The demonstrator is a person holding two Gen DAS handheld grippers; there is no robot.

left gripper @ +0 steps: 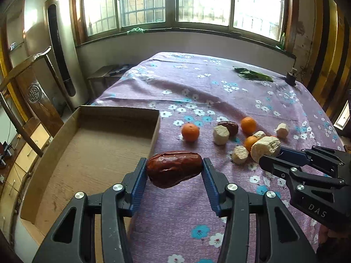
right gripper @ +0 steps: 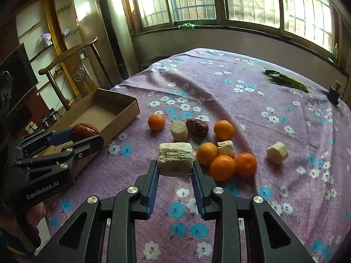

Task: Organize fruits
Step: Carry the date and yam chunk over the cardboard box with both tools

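My left gripper (left gripper: 174,166) is shut on a dark red date (left gripper: 174,171), held above the table beside the right wall of an empty cardboard box (left gripper: 155,131). My right gripper (right gripper: 175,166) is shut on a pale cut chunk (right gripper: 176,161); it also shows in the left wrist view (left gripper: 265,148). On the purple flowered cloth (right gripper: 241,100) lie several oranges (right gripper: 222,167), another date (right gripper: 197,127) and more pale chunks (right gripper: 276,152). The left gripper (right gripper: 87,134) with its date (right gripper: 84,131) shows at the left, by the box (right gripper: 122,114).
A wooden chair (right gripper: 72,65) and a tall silver appliance (right gripper: 114,37) stand left of the table. Green leaves (right gripper: 285,80) and a small dark object (right gripper: 333,94) lie at the far right of the cloth. Windows run along the back wall.
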